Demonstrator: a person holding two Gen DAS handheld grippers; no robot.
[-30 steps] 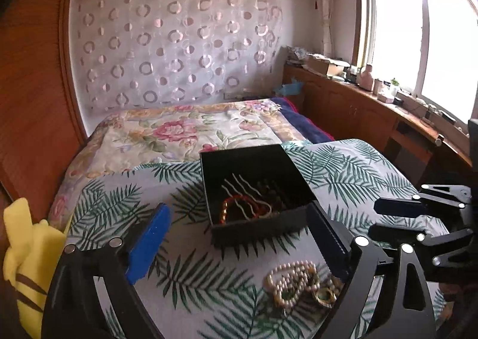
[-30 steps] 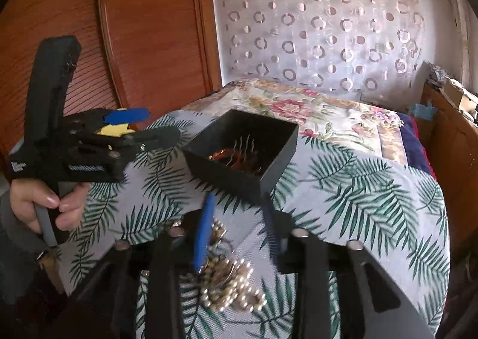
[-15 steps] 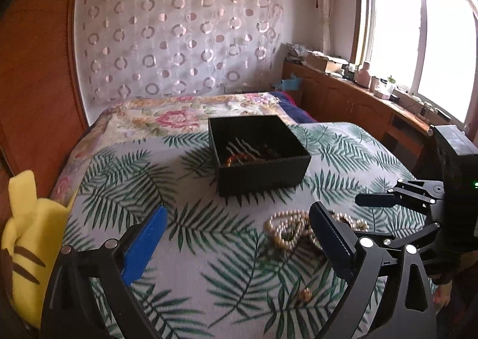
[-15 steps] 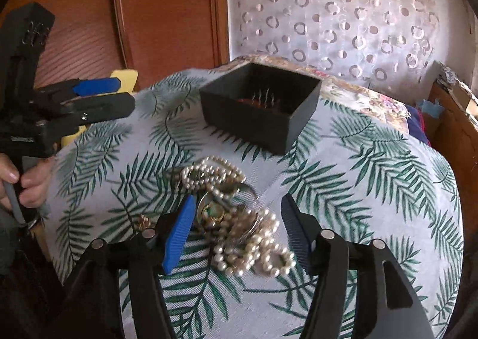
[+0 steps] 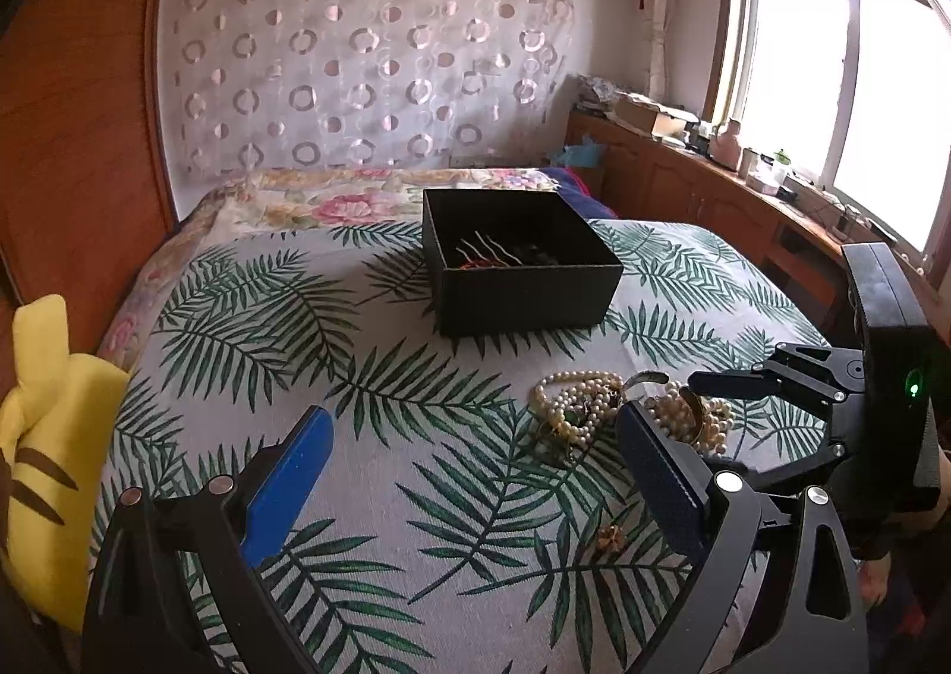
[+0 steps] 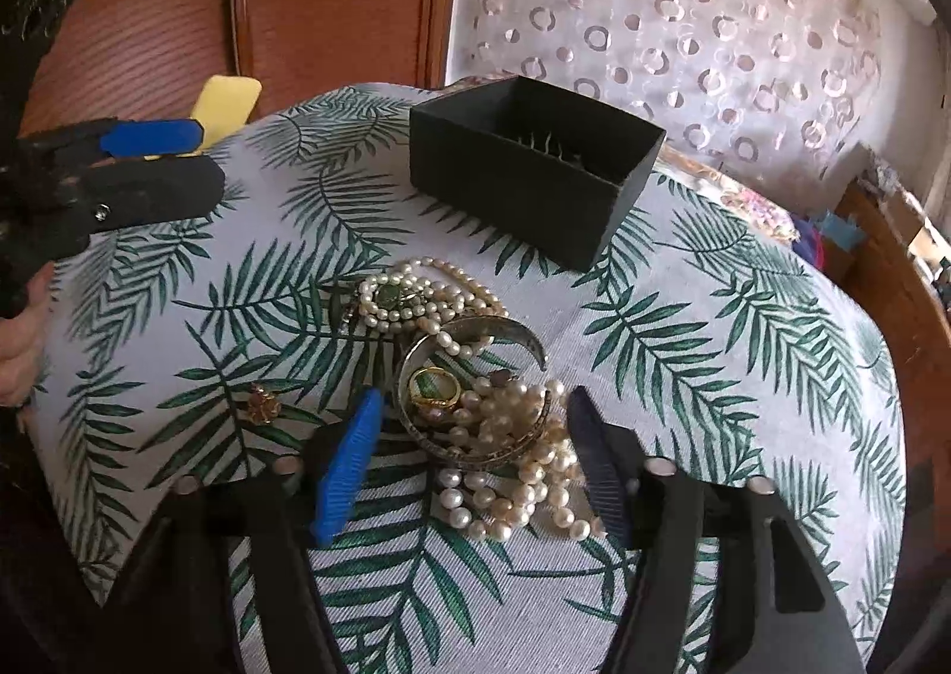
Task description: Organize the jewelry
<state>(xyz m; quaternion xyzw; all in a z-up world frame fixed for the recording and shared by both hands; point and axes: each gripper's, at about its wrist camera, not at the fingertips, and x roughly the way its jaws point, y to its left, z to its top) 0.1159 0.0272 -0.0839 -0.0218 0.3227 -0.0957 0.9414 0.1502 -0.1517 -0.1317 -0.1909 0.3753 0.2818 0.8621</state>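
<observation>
From the left wrist, the left tool (image 5: 469, 472) hangs released over the leaf-print worktop (image 5: 368, 389), holding nothing; the pearls (image 5: 579, 400) lie in a heap just ahead and to its right, a small brooch (image 5: 611, 538) sits apart from them nearer the camera, and the black box (image 5: 523, 273) stands well beyond with a few pieces already in it. The right tool (image 5: 707, 383) shows at the right edge, reaching into the heap. From the right wrist, the right tool (image 6: 475, 436) is spread wide with its fingers either side of the near end of the heap — a bangle (image 6: 469, 430) with a green ring (image 6: 434, 386) inside it, pearl strands draped through and around. Nothing is gripped yet. The strands look tangled with the bangle, so a pinch here would likely drag several pieces together — or let the ring drop out on the way to the box (image 6: 535, 169). Round, smooth pearls may also slip from the pads.
</observation>
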